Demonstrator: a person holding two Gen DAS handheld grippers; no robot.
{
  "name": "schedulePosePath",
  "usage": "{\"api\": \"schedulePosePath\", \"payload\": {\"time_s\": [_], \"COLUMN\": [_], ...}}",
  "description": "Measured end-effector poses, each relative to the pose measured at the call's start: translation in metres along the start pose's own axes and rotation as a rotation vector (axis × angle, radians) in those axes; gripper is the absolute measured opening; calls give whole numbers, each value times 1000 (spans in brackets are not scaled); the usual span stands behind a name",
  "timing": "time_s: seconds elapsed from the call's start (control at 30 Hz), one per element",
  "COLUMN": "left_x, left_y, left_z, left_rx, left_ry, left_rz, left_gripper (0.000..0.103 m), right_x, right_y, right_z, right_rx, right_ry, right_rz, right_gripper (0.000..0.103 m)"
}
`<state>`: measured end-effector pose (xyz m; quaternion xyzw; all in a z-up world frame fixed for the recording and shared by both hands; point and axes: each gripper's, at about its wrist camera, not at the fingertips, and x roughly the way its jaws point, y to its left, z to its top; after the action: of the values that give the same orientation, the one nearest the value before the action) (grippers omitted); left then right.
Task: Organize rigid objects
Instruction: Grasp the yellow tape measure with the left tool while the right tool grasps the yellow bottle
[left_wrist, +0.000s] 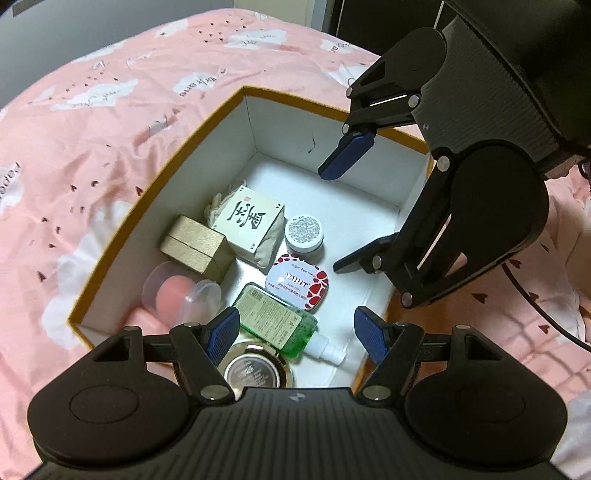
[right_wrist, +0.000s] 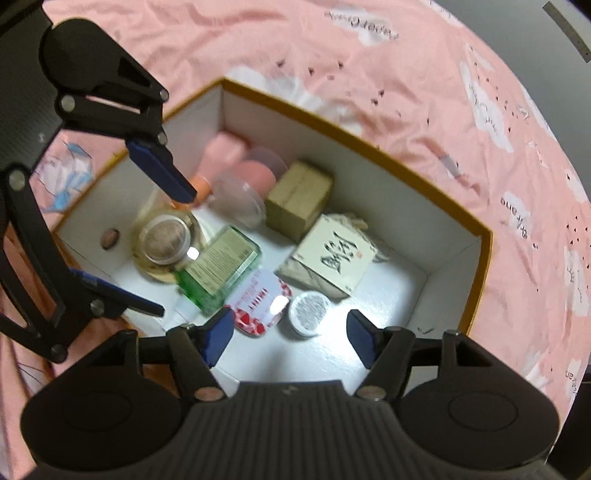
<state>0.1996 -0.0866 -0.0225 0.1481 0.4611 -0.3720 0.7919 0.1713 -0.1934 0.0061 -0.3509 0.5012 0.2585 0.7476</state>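
A white box with a mustard rim (left_wrist: 192, 140) (right_wrist: 369, 144) lies on the bed. Inside it lie a gold cardboard box (left_wrist: 195, 245) (right_wrist: 299, 195), a cream packet with black calligraphy (left_wrist: 251, 221) (right_wrist: 334, 254), a small white jar (left_wrist: 304, 234) (right_wrist: 308, 314), a red-and-white mint tin (left_wrist: 299, 284) (right_wrist: 258, 302), a green bottle (left_wrist: 277, 321) (right_wrist: 218, 269), a round gold-rimmed tin (left_wrist: 253, 369) (right_wrist: 166, 240) and a clear case with a pink sponge (left_wrist: 173, 295) (right_wrist: 251, 177). My left gripper (left_wrist: 295, 338) (right_wrist: 173, 251) is open and empty above the box. My right gripper (right_wrist: 288, 338) (left_wrist: 332, 218) is open and empty above the box's bare end.
The box rests on a pink quilt with white clouds (left_wrist: 92, 129) (right_wrist: 480, 110). A pink bottle (right_wrist: 221, 155) lies in the far corner of the box. A black cable (left_wrist: 546, 317) trails over the quilt at the right.
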Motion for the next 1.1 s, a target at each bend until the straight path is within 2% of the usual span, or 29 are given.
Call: {"api": "schedulePosePath", "payload": {"time_s": [0.23, 0.4, 0.6, 0.67, 0.77, 0.87, 1.1], "left_x": [-43, -75, -100, -105, -105, -101, -90], "left_y": [10, 30, 58, 63, 68, 71, 88], "left_z": [-25, -52, -86, -96, -108, -119, -138], "left_rx": [-8, -33, -85, -91, -93, -72, -60], "left_ry": [-31, -21, 28, 47, 73, 102, 139], "left_rz": [60, 154, 252, 268, 280, 289, 277], "left_gripper": [83, 84, 84, 84, 84, 84, 83], "right_x": [-30, -48, -47, -43, -27, -7, 48], "right_y": [26, 46, 86, 103, 130, 153, 178], "right_z": [15, 34, 63, 74, 89, 102, 121], "right_rx": [-37, -75, -190, -247, -344, -417, -537], "right_ry": [-129, -226, -267, -272, -245, -189, 4], "right_rz": [12, 83, 153, 184, 211, 192, 198], "right_gripper": [72, 75, 75, 72, 66, 64, 54]}}
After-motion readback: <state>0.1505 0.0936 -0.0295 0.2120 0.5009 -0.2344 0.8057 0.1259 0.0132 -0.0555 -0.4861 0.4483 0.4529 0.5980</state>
